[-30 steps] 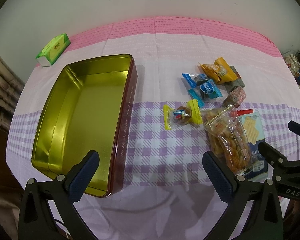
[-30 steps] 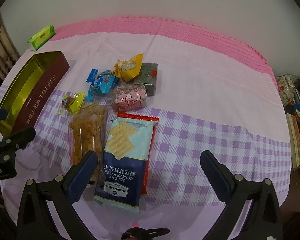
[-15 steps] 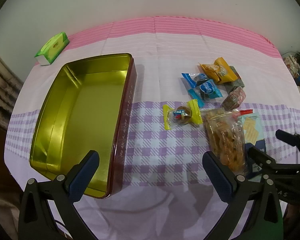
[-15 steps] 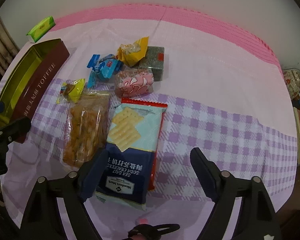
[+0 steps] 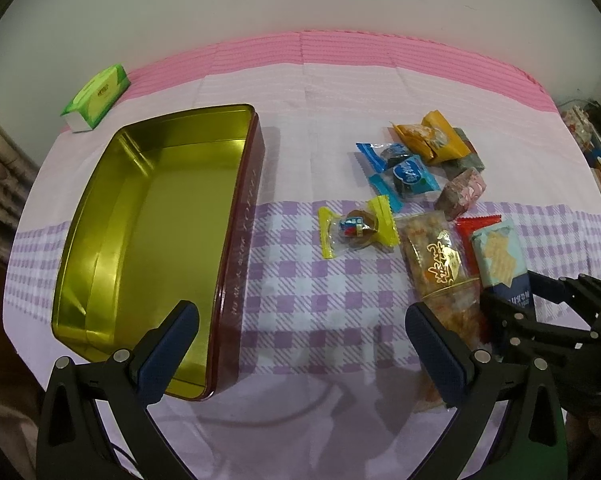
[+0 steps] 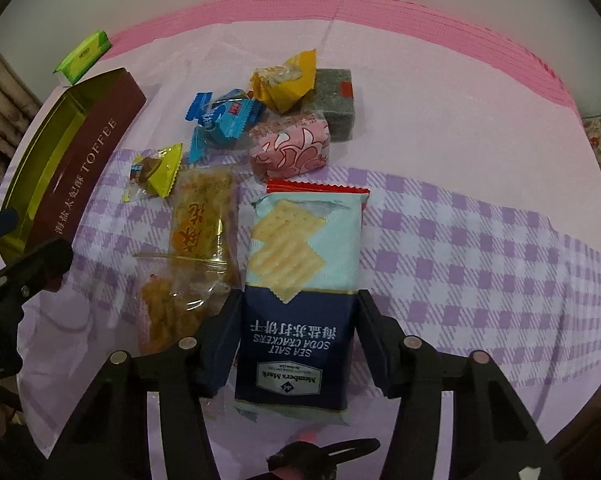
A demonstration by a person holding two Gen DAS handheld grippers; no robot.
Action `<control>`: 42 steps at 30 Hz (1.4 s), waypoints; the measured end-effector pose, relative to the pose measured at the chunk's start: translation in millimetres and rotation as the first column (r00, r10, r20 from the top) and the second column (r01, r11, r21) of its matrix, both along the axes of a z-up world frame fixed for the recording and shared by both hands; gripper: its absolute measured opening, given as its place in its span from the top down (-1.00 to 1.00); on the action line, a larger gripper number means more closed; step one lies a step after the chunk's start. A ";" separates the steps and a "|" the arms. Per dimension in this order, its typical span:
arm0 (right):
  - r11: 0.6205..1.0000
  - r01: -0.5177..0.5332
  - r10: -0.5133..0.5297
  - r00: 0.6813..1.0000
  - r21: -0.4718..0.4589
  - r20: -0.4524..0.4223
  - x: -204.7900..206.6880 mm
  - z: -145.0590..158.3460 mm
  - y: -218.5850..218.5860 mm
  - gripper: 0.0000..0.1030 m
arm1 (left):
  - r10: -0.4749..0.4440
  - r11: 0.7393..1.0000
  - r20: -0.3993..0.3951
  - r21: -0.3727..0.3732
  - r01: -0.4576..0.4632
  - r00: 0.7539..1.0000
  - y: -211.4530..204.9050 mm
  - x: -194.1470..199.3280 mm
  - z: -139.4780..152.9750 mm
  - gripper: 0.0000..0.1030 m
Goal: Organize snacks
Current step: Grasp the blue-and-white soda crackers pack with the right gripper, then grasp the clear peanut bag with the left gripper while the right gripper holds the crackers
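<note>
A pack of sea salt soda crackers (image 6: 300,280) lies on the cloth, and my right gripper (image 6: 298,320) has closed on its dark blue end, a pad against each side. It also shows in the left wrist view (image 5: 500,256). My left gripper (image 5: 300,344) is open and empty, hovering over the near right edge of the empty gold toffee tin (image 5: 140,208). Beside the crackers lie a clear bag of fried snacks (image 6: 196,240), a yellow-wrapped candy (image 6: 156,176), blue-wrapped candies (image 6: 224,116), a pink packet (image 6: 288,148), an orange packet (image 6: 284,80) and a grey block (image 6: 334,100).
A green box (image 5: 96,96) sits at the far left near the table's back edge. The tin's maroon side wall (image 6: 80,172) reads TOFFEE. Cluttered items (image 5: 592,140) stand beyond the table's right edge. The cloth (image 6: 480,240) is pink at the back and purple checked in front.
My right gripper has moved forward and down over the cracker pack and its fingers have closed in from wide open onto the pack's sides. The left gripper has barely moved.
</note>
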State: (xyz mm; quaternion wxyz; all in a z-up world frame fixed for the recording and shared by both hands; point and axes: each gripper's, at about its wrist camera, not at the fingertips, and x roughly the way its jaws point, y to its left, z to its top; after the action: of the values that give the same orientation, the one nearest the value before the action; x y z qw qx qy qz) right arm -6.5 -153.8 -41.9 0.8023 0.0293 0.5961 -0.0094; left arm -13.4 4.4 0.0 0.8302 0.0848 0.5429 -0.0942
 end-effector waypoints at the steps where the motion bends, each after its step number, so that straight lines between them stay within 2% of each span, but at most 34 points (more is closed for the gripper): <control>1: 1.000 0.003 -0.003 1.000 0.004 0.000 0.1 0.3 -0.3 0.02 | -0.002 1.000 -0.002 -0.001 0.002 1.000 -0.5 -0.4 -0.3 -0.98; 4: 1.000 0.008 -0.008 1.000 0.003 0.010 -0.7 2.0 -1.6 0.09 | -0.011 1.000 -0.009 -0.006 0.011 1.000 -3.1 -2.2 -0.5 -0.98; 12: 1.000 0.023 -0.024 0.999 0.018 0.030 -4.2 13.0 -14.0 0.10 | -0.051 0.999 -0.042 -0.021 0.050 0.998 -15.6 -9.4 -0.7 -0.98; 18: 0.998 0.060 -0.060 0.997 -0.003 0.042 -7.3 25.7 -42.0 0.10 | -0.093 0.994 -0.132 -0.068 0.085 0.987 -32.7 -14.5 -7.7 -0.98; 22: 0.996 0.088 -0.087 0.995 -0.016 0.047 -10.0 28.7 -60.8 0.10 | -0.116 0.991 -0.210 -0.091 0.099 0.971 -48.6 -16.8 -16.4 -0.98; 25: 0.993 0.116 -0.116 0.992 -0.006 0.049 -10.1 26.0 -70.0 0.10 | -0.114 0.992 -0.255 -0.083 0.096 0.960 -60.7 -17.2 -23.1 -0.98; 28: 0.990 0.137 -0.138 0.989 0.006 0.047 -14.6 22.8 -78.6 0.10 | -0.104 0.994 -0.256 -0.055 0.092 0.961 -69.7 -17.1 -28.1 -0.96; 30: 0.989 0.146 -0.146 0.988 0.007 0.046 -15.5 22.6 -83.2 0.10 | -0.094 0.995 -0.260 -0.037 0.088 0.961 -75.4 -18.0 -32.1 -0.80; 36: 0.985 0.172 -0.173 0.984 0.023 0.046 -18.9 26.2 -94.9 0.10 | -0.094 0.995 -0.277 0.011 0.101 0.956 -90.3 -20.2 -46.6 -0.57; 42: 0.986 0.161 -0.162 0.986 0.029 0.041 -17.8 25.2 -91.1 0.10 | -0.090 0.995 -0.268 0.015 0.098 0.959 -93.4 -18.0 -51.7 -0.32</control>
State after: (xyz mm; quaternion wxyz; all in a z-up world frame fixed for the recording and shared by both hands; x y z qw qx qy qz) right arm -24.3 -244.9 -16.6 0.8111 0.0881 0.5744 -0.0662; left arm -31.3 -89.0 -51.7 0.7429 0.1087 0.6464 -0.1363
